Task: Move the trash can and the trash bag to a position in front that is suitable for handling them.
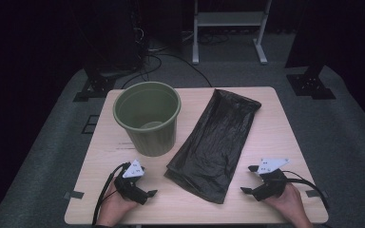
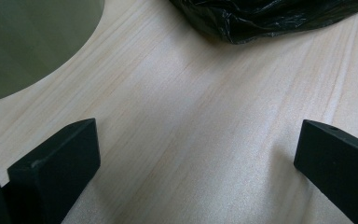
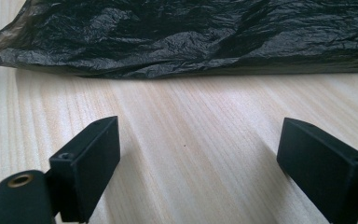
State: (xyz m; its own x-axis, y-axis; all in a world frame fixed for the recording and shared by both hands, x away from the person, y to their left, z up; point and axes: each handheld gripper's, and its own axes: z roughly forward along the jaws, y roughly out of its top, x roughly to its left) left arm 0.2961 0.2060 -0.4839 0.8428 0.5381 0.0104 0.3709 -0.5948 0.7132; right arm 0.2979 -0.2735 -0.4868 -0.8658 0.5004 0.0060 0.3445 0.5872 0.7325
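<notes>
Between our two hands we are facing the black bag, running lengthwise from lower centre to upper right; left tongs and right tongs are gaping empty, right nearer

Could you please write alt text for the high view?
A black bin bag lies flat on a wooden table beside an upright green bin; the left gripper and right gripper rest open at the near edge.

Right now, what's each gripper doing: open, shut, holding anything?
Left gripper: open, holding nothing, over bare table near the green bin.
Right gripper: open, holding nothing, facing the black trash bag.
</notes>
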